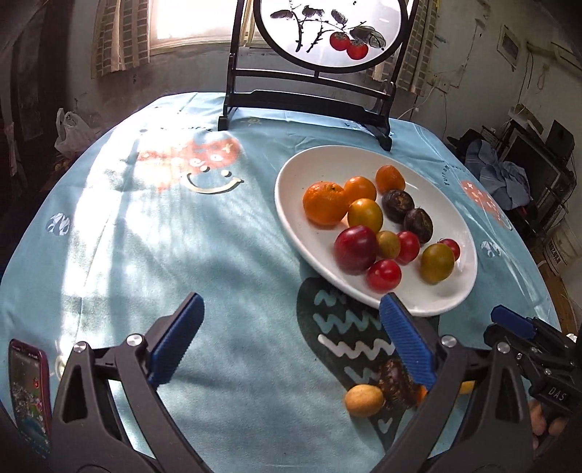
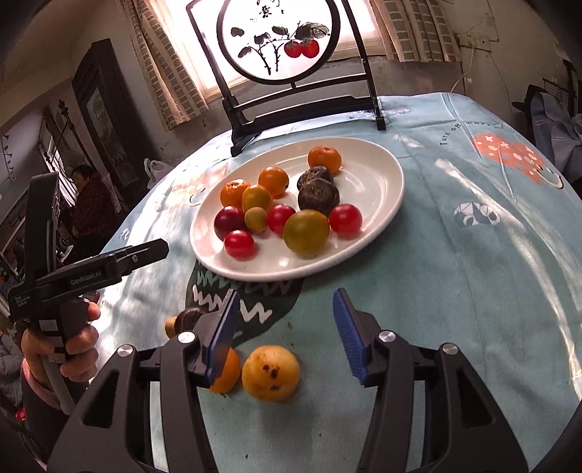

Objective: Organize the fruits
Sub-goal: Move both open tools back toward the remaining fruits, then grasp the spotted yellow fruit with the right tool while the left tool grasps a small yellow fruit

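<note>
Left wrist view: left gripper (image 1: 291,338) hangs over the blue tablecloth (image 1: 145,254), jaws spread wide, nothing between them. White oval plate (image 1: 302,171) sits ahead and to the right, carrying oranges, red and yellow-green tomatoes, a dark red plum and two dark brown fruits. Loose on the cloth near the right finger: a small yellow fruit (image 1: 363,400) touching a dark brown fruit (image 1: 394,382) (partly hidden behind the finger). A phone (image 1: 29,396) shows at lower left. The right gripper (image 1: 523,327) enters at the right edge; its gap cannot be judged here. A framed persimmon screen (image 1: 327,32) stands behind the plate.

Right wrist view: right gripper (image 2: 287,334) also stands wide apart, empty. A spotted yellow fruit (image 2: 271,373) lies on the cloth between the fingers, touching neither; an orange fruit (image 2: 225,374) sits just beside it, half behind the left finger. Plate (image 2: 382,182) lies beyond. The left gripper (image 2: 145,254) appears at left, held in a hand (image 2: 78,345).
</note>
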The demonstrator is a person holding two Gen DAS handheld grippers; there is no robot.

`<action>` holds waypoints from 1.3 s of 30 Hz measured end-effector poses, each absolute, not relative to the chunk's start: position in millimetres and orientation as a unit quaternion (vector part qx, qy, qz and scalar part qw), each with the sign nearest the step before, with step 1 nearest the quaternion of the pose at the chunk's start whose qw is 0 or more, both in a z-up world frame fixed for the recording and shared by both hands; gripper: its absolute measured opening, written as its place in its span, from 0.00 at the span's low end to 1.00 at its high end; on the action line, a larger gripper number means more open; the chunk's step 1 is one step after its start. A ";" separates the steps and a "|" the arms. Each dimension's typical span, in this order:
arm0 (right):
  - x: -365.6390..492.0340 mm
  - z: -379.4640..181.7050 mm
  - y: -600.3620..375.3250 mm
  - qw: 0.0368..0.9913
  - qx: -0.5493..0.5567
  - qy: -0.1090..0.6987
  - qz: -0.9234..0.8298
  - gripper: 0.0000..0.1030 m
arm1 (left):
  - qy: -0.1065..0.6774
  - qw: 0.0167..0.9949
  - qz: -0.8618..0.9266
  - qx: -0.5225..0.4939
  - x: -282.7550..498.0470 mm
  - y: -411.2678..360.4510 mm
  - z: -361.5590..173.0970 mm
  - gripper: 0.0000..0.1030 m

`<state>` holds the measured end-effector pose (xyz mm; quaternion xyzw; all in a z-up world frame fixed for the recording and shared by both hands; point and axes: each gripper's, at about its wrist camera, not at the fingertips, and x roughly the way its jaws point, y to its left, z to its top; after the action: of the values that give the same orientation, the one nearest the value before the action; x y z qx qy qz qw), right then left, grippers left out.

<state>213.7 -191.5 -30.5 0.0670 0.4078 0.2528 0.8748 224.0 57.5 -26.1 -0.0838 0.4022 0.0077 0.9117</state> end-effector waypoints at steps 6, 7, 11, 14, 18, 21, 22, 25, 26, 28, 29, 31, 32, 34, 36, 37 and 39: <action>201.1 -42.6 -193.3 0.862 0.064 0.433 0.255 0.52 | 0.402 0.912 0.006 -0.084 206.5 62.3 -32.1 0.96; 200.3 -44.1 -193.0 0.860 0.062 0.437 0.255 0.52 | 0.399 0.913 0.008 -0.080 202.6 62.6 -33.2 0.96; 198.8 -47.4 -191.8 0.855 0.063 0.444 0.261 0.52 | 0.399 0.914 0.005 -0.076 192.0 63.8 -38.0 0.96; 198.0 -49.0 -191.3 0.852 0.064 0.449 0.264 0.52 | 0.397 0.915 0.006 -0.068 189.4 62.3 -37.9 0.96; 200.1 -53.4 -191.0 0.843 0.070 0.460 0.269 0.52 | 0.396 0.916 0.007 -0.067 189.6 62.9 -37.6 0.96; 199.8 -54.3 -190.3 0.841 0.071 0.462 0.271 0.52 | 0.397 0.915 0.010 -0.067 189.8 63.4 -38.0 0.96; 199.8 -54.6 -190.4 0.841 0.071 0.463 0.272 0.52 | 0.397 0.915 0.009 -0.067 189.8 63.7 -37.9 0.96; 201.2 -57.0 -189.8 0.836 0.073 0.470 0.275 0.48 | 0.395 0.916 0.010 -0.067 189.7 63.7 -37.3 0.96; 202.3 -58.3 -189.5 0.833 0.074 0.473 0.276 0.46 | 0.394 0.916 0.009 -0.066 189.7 63.3 -36.7 0.96; 203.7 -60.4 -189.4 0.829 0.077 0.478 0.279 0.44 | 0.392 0.918 0.010 -0.062 189.3 62.6 -35.8 0.96; 203.6 -60.6 -190.2 0.829 0.080 0.478 0.281 0.42 | 0.390 0.919 0.012 -0.058 188.8 62.4 -35.2 0.96; 203.8 -60.5 -192.5 0.826 0.092 0.476 0.288 0.36 | 0.385 0.921 0.016 -0.049 187.5 62.6 -33.8 0.96; 203.6 -60.0 -193.5 0.827 0.094 0.474 0.286 0.36 | 0.384 0.922 0.013 -0.044 186.7 62.5 -33.5 0.96; 203.5 -59.1 -196.8 0.829 0.101 0.470 0.284 0.35 | 0.381 0.924 -0.003 -0.029 183.9 60.4 -33.1 0.95; 203.8 -58.3 -198.2 0.831 0.106 0.469 0.281 0.35 | 0.377 0.925 -0.031 -0.008 179.9 54.0 -33.2 0.91; 203.8 -58.1 -198.8 0.832 0.106 0.468 0.279 0.35 | 0.378 0.924 -0.052 0.002 178.2 49.6 -33.9 0.88; 204.4 -58.3 -199.6 0.832 0.106 0.469 0.276 0.36 | 0.381 0.920 -0.088 0.022 175.3 39.0 -36.4 0.77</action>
<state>204.4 -199.6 -58.3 0.1064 0.4691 0.2760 0.8321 175.3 39.0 -36.4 0.0220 0.3806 -0.0878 0.9203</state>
